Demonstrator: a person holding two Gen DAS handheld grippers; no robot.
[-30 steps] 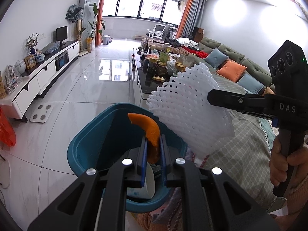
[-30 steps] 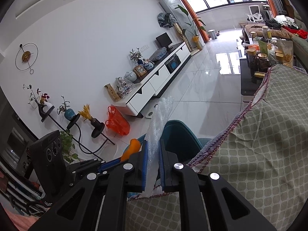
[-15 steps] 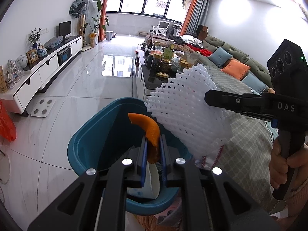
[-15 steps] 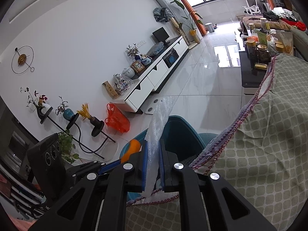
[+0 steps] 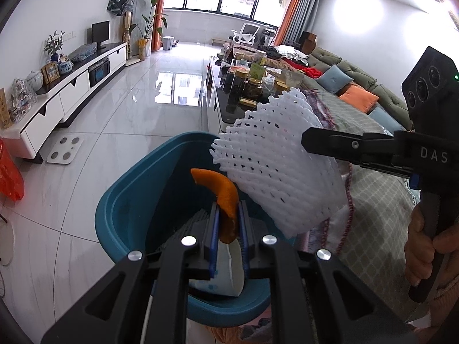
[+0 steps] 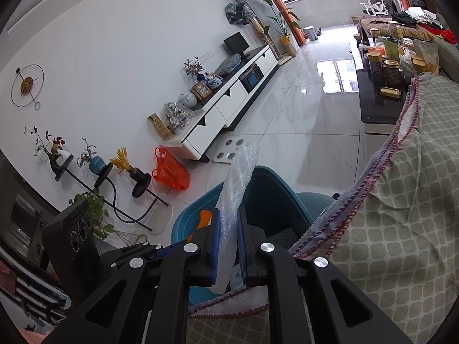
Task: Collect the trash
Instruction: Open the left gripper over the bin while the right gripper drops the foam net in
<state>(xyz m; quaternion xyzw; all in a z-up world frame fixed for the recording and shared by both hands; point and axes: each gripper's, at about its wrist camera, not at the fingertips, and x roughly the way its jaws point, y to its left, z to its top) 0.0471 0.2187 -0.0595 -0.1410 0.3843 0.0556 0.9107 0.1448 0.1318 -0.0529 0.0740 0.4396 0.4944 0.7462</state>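
2 grippers loaded: left gripper (image 5: pixel 228 223) pinches orange peel (image 5: pixel 222 193), right gripper (image 6: pixel 228 243) clamps white foam net (image 5: pixel 275 166), both lower centre over teal bin (image 5: pixel 120 200). Net looks light, squashy; peel limp, maybe slippery. Edge grips suffice.

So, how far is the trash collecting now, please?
Done: one white item already lies in the bin. In hand: the left gripper holds an orange peel and the right gripper holds a foam net, both over the bin. Left: release both.
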